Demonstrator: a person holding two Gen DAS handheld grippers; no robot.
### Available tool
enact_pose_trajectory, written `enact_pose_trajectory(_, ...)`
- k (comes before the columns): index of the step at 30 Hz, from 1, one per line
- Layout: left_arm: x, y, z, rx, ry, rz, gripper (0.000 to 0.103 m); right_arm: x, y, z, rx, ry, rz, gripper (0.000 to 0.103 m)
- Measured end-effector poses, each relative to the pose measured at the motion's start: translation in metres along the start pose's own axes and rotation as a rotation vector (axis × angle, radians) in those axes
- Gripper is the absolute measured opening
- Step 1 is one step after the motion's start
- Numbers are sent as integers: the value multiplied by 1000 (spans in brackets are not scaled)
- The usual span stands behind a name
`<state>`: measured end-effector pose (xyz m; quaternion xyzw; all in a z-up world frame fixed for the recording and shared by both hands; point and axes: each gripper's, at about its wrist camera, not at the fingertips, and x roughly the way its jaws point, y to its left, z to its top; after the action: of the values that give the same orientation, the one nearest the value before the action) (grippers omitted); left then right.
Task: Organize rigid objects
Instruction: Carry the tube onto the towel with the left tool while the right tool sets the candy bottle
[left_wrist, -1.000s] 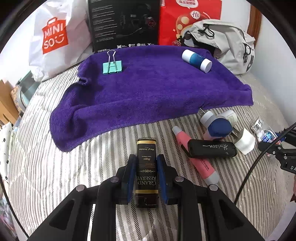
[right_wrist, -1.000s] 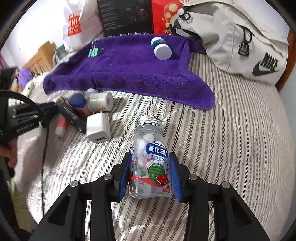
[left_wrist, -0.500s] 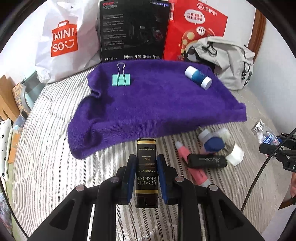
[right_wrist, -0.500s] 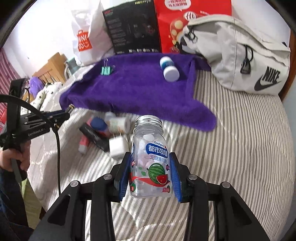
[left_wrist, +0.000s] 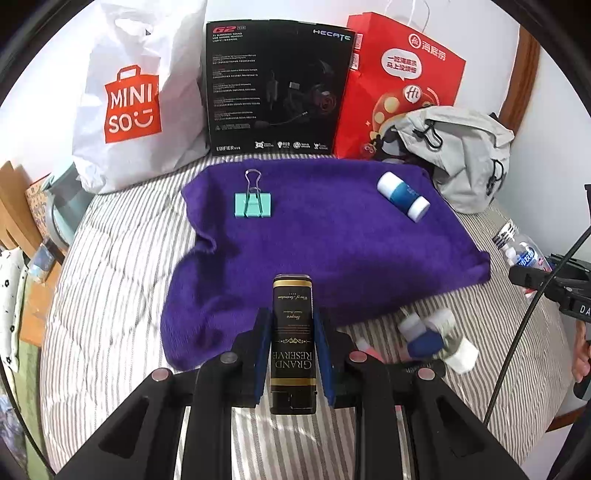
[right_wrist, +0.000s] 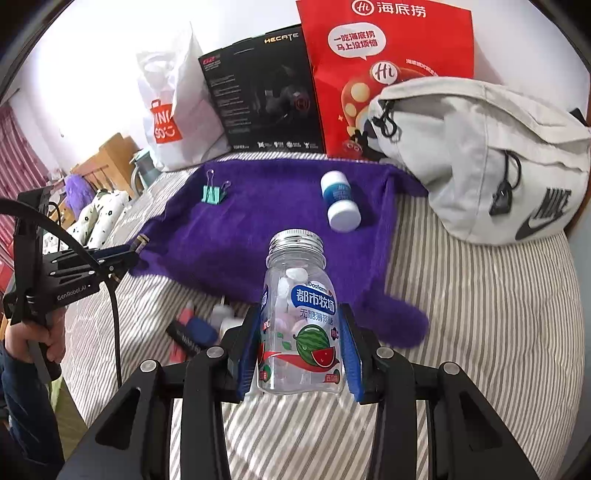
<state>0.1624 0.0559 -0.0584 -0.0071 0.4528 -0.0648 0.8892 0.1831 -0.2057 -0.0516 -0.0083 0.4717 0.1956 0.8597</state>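
The small items (left_wrist: 428, 339) at four o'clock in the left view are blurred (a pink tube (right_wrist: 181, 332) among them) and partly hidden behind the left gripper (left_wrist: 293, 354); the candy bottle (left_wrist: 521, 251) is half covered at three o'clock.

Along the wall stand a white Miniso bag (left_wrist: 129, 107), a black Hecate headset box (left_wrist: 277, 88) and a red paper bag (left_wrist: 399, 88) — a grey Nike sling bag (right_wrist: 491, 162) slumps beside them on the striped bedspread (right_wrist: 480, 314).
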Motion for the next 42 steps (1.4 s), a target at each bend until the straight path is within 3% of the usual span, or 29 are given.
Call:
enact_pose_trajectory(11,31,16,38,-5,6,1,22,48,-10,35,-15,46,-32,40)
enact_pose_trajectory(22,70,33,50,-43,39,-14,22,96,-14,36,-58,141,-72,40)
enact_pose_trajectory(42,118,32,63,-22,77,3,22,115,-11,35,-134,160,-77,40)
